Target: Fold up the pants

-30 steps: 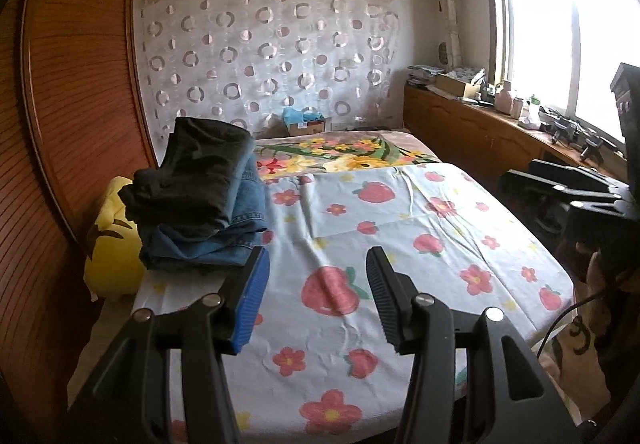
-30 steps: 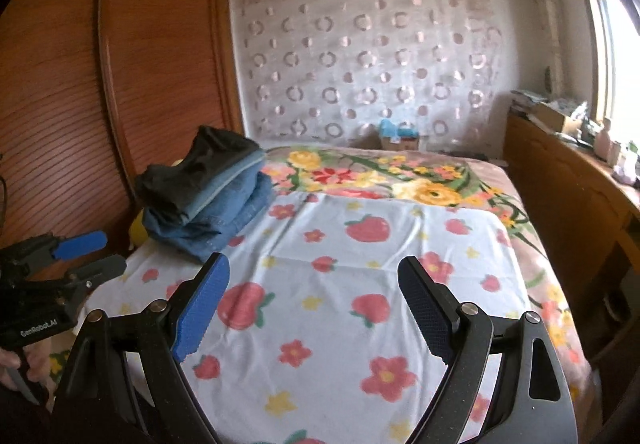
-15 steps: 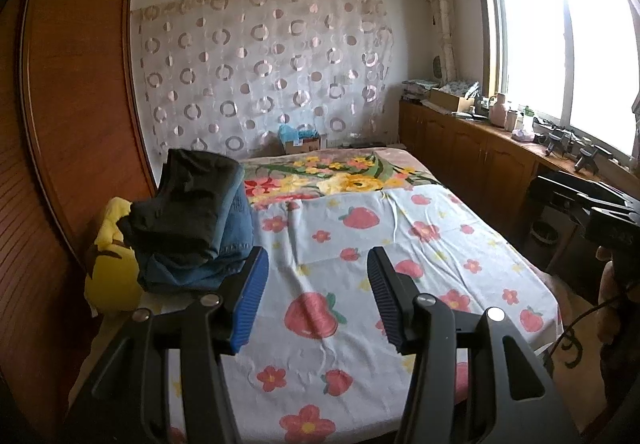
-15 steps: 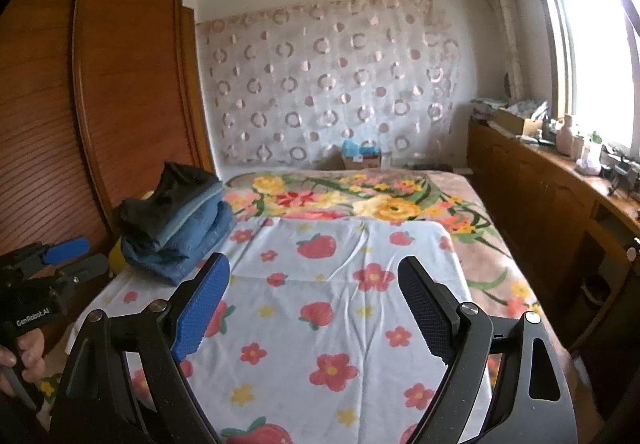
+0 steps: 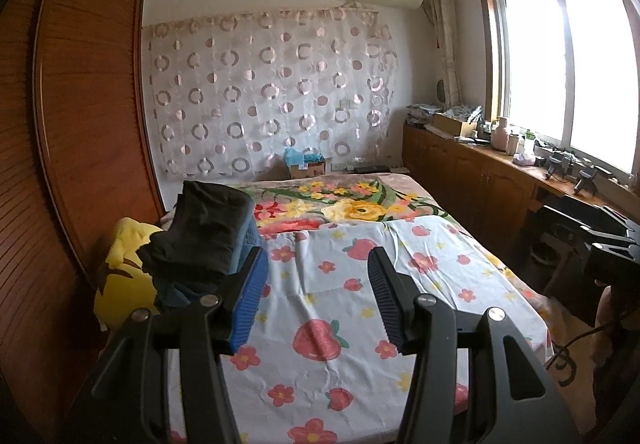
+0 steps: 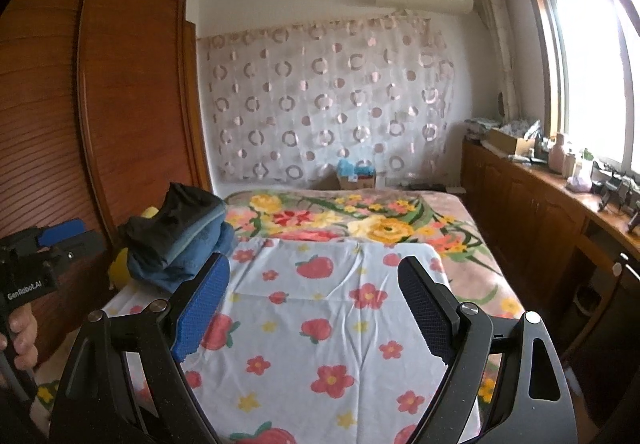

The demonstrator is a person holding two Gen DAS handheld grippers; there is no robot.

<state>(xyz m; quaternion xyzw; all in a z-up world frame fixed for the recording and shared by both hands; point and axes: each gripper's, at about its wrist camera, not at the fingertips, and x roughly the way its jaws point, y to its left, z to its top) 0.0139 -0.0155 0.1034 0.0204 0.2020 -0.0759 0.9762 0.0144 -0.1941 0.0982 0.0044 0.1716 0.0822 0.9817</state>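
Note:
A stack of folded pants lies at the left side of the bed: dark pants on top of blue jeans. It also shows in the right wrist view, dark pants over jeans. My left gripper is open and empty, held back from the bed near its foot. My right gripper is open and empty, also back from the bed. The left gripper shows in the right wrist view at the left edge.
The bed carries a strawberry-print sheet over a floral blanket. A yellow plush sits left of the stack. A wooden wardrobe stands on the left, a low cabinet with clutter under the window on the right.
Both grippers have pulled back and tilted up from the bed, so more of the room and ceiling shows. Both stay open. The pants stack has not moved.

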